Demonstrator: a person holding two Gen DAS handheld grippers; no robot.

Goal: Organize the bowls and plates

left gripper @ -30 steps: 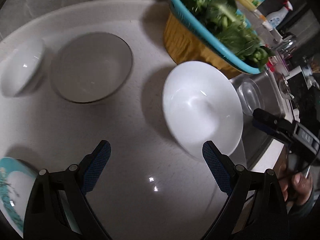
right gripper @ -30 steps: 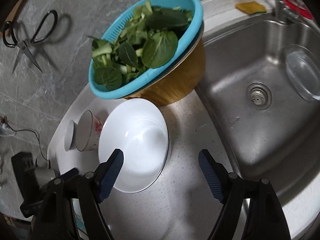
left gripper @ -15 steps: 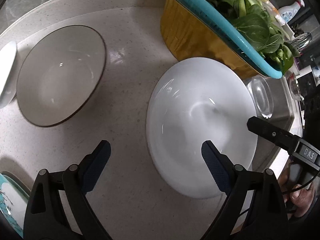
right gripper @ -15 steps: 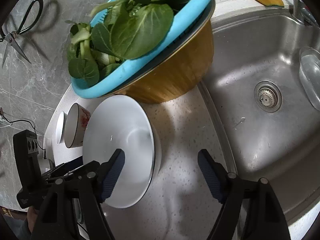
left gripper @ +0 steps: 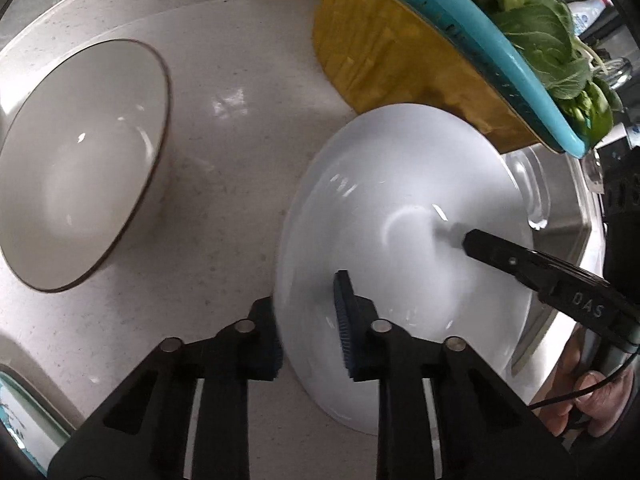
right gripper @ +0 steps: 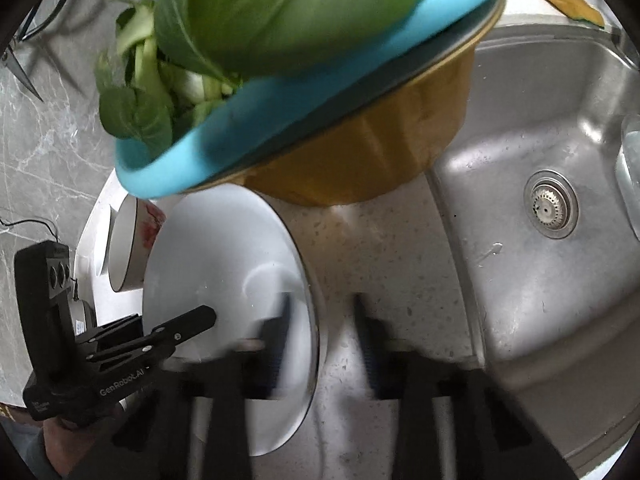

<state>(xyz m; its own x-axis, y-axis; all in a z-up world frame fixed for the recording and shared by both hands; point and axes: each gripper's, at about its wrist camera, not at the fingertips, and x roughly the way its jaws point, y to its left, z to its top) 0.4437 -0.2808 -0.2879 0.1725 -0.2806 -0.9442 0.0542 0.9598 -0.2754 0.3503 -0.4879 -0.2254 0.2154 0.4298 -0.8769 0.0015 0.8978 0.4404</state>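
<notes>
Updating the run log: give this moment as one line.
step: grasp white bowl | left gripper: closing over rim | right gripper: shut on rim

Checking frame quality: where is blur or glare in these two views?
Left wrist: sharp fingers, small glints on the white plate, rim edge soft. Right wrist: gripper heavily motion-smeared, greens blurred close up; sink stays crisp.

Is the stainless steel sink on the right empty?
No: a clear glass bowl sits at the far edge of the stainless steel sink, past the drain.
</notes>
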